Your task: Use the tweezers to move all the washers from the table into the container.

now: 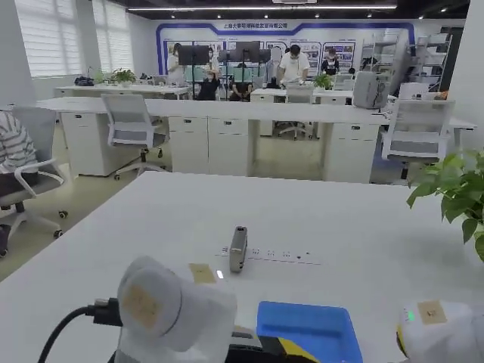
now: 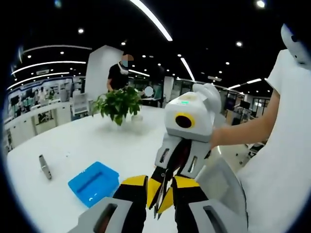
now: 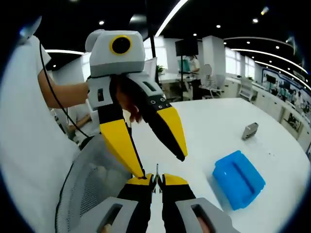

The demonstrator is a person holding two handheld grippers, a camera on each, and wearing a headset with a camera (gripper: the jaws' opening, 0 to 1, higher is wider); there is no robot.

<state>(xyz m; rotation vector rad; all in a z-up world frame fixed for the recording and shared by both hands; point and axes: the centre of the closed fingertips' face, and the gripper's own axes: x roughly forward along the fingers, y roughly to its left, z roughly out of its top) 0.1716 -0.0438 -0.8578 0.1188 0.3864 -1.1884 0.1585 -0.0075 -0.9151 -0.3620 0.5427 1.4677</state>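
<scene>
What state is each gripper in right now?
Left gripper: open, gripping nothing.
Right gripper: shut on what looks like the tweezers; just a thin tip shows.

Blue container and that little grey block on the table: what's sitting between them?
Nothing: the stretch of white table between the blue container and the grey block is bare, clearest in the right gripper view.

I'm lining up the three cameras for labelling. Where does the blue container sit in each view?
Head view: the blue container lies at the bottom edge, just right of centre, on the white table.
Left gripper view: blue container, lower left.
Right gripper view: blue container, lower right.
Shared landmark: the small grey block on the table near the container.
</scene>
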